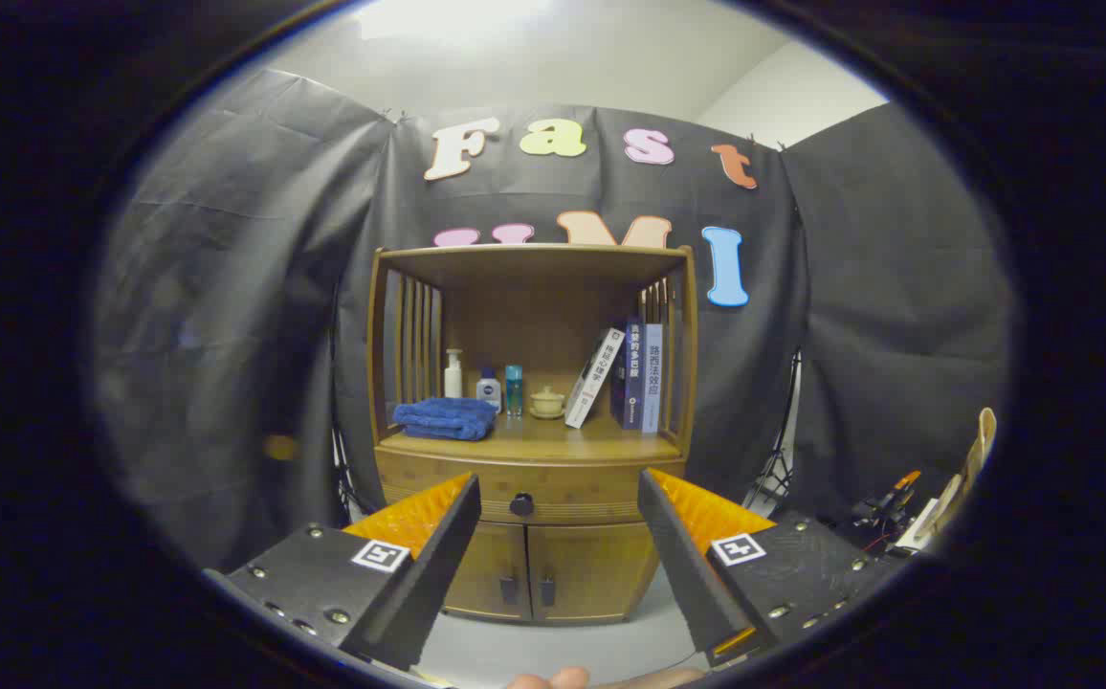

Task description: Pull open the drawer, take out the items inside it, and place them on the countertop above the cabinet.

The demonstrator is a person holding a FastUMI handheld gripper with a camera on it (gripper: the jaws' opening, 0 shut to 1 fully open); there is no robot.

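**A:** So where's everything at right now? The small wooden cabinet point(531, 421) with the open shelf on top is seen straight ahead, and its wide wooden drawer point(553, 490) looks fully closed, sitting just under the countertop point(553, 442) and above the two lower doors point(553, 572).

**B:** Yep, nothing's been grabbed yet. The gripper point(559, 498) is held with its fingers spread wide apart, empty, and the round dark drawer knob point(521, 503) is lined up between them but beyond the tips, a bit nearer the one on the left.

**A:** Best way to get the pull done?

**B:** Probably the approach should be kept level and nudged slightly so the knob is centred, then the fingers closed behind the knob's head, not on its face. A straight pull back is likely needed; any sideways drag could jam the drawer.

**A:** And room on top?

**B:** Some. The countertop's already shared by a folded blue towel point(445, 418), three small bottles point(486, 385), a little cream lidded cup point(546, 402) and a few books point(630, 375), so the bare front strip should be aimed for. What's inside the drawer can't be told yet.
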